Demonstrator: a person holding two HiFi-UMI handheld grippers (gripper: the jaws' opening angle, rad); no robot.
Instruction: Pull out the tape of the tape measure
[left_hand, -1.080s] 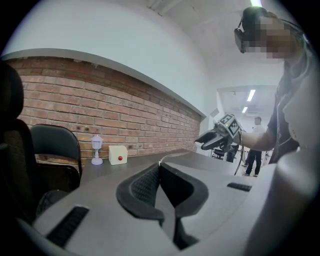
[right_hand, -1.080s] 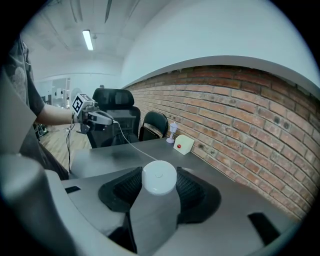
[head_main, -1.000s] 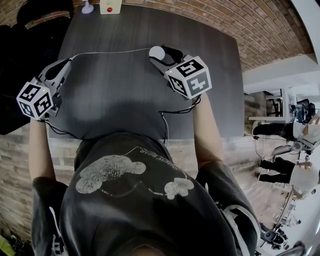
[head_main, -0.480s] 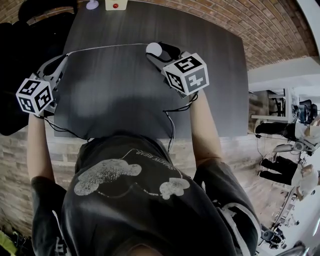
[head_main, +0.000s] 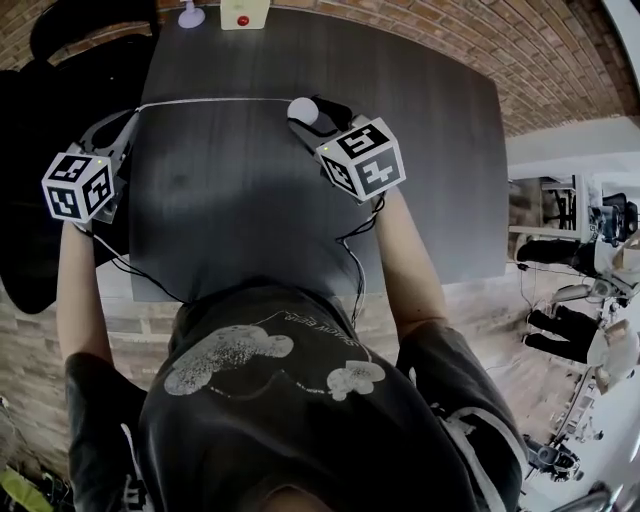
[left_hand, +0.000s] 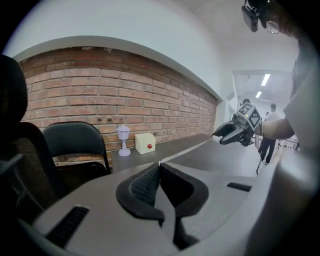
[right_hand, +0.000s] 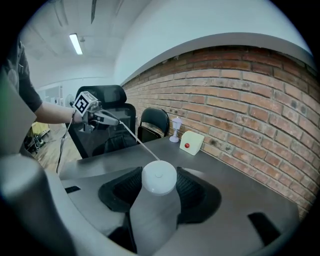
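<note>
While my right gripper (right_hand: 159, 187) clamps the round white tape measure (right_hand: 159, 175) between its two pads, the case is held over the dark table (head_main: 420, 160), a little right of the table's middle and toward its far side. My left gripper (left_hand: 160, 169) has its jaws pressed together on the end of the tape (head_main: 215, 101), whose tip shows as a thin pale sliver at the seam. The tape runs in a taut, nearly straight line from the case leftward to the left gripper, which hovers at the table's left edge. The two grippers are well apart. At the far edge of the table stand a small white lamp (left_hand: 123, 140) and, just right of it, a cream box with a red button (left_hand: 145, 143); behind them is a brick wall (left_hand: 150, 85). A black chair (left_hand: 77, 142) stands left of the table.
</note>
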